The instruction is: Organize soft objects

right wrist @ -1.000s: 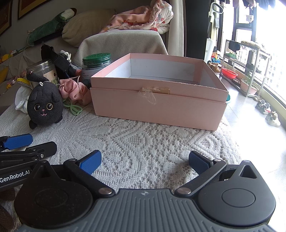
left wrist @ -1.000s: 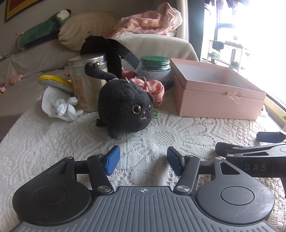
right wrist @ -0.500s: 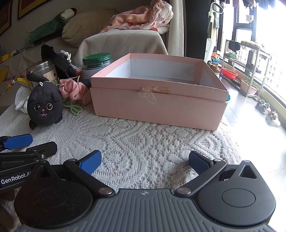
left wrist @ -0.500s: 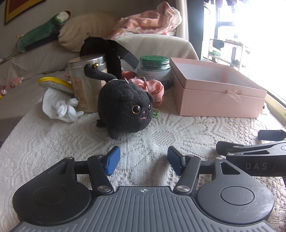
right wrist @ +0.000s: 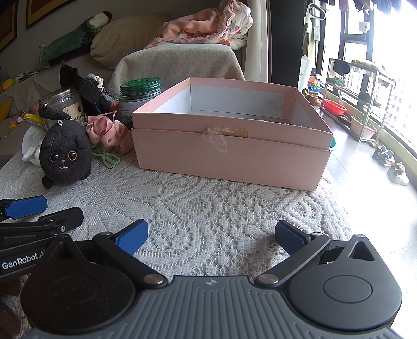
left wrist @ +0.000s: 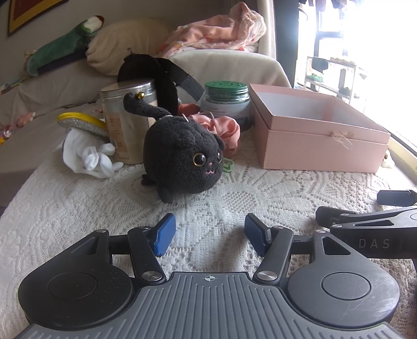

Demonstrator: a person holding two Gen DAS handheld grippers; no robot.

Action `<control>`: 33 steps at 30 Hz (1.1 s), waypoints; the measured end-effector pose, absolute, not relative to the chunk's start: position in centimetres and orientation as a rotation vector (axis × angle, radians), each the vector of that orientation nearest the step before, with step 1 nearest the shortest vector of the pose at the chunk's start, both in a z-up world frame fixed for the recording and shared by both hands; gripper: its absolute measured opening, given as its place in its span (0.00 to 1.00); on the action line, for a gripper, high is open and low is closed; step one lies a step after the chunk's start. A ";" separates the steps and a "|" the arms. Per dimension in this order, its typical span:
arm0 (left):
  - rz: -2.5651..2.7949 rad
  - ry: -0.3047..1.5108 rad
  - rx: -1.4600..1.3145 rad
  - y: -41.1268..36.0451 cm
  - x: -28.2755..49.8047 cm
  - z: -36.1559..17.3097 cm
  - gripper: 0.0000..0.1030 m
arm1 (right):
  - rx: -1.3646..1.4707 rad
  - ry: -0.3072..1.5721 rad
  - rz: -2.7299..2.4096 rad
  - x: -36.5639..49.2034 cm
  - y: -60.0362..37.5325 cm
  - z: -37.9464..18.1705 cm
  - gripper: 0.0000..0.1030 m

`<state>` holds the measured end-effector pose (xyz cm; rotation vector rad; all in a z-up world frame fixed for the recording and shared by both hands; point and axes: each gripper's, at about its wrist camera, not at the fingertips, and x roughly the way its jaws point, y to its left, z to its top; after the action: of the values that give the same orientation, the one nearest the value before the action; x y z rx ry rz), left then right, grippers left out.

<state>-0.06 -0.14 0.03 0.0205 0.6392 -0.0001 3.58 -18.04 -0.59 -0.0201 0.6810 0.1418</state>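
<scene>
The left tongs [left wrist: 209, 230] hang spread over the lace-covered worktop [left wrist: 260, 193], nothing between the blue pads. The black cat plush [left wrist: 182, 156] sits just ahead of them, near a pink scrunchie [left wrist: 224, 127] and a white sock [left wrist: 86, 156] (bunched beside a tall tin [left wrist: 127, 120]). The right tongs [right wrist: 211, 234] are spread too, facing the open pink box [right wrist: 232, 153], which sits to the right of the plush.

Ahead of me a sofa [right wrist: 179, 62] draped in beige cloth runs along the wall, with a cream cushion [right wrist: 127, 39] and framed pictures [right wrist: 39, 7] above it. To my right, bright daylight pours through tall windows [right wrist: 396, 60] onto a pale tiled floor [right wrist: 365, 167], where a metal rack [right wrist: 357, 96] stands.
</scene>
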 end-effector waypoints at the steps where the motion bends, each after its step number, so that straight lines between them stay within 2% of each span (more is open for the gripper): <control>1: 0.000 0.639 0.020 -0.1 -0.1 0.0 0.64 | -0.020 0.681 0.142 3.6 -18.0 -0.6 1.00; 16: 0.003 0.639 0.023 -0.1 -0.1 0.1 0.64 | -0.018 0.681 0.137 3.7 -17.9 -0.6 1.00; 20: -0.016 0.637 0.001 0.3 -0.2 0.1 0.62 | -0.007 0.682 0.146 3.4 -18.2 -0.5 1.00; 24: -0.067 0.653 -0.038 1.3 -0.1 0.5 0.60 | -0.034 0.777 0.185 4.5 -18.5 0.3 1.00; 33: -0.135 0.620 -0.164 11.8 0.9 5.8 0.60 | -0.084 0.891 0.200 6.4 -17.6 1.1 1.00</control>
<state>0.87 11.78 5.84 -0.1640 0.6201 -0.1353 6.38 -17.59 1.13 -0.0843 0.8908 0.1996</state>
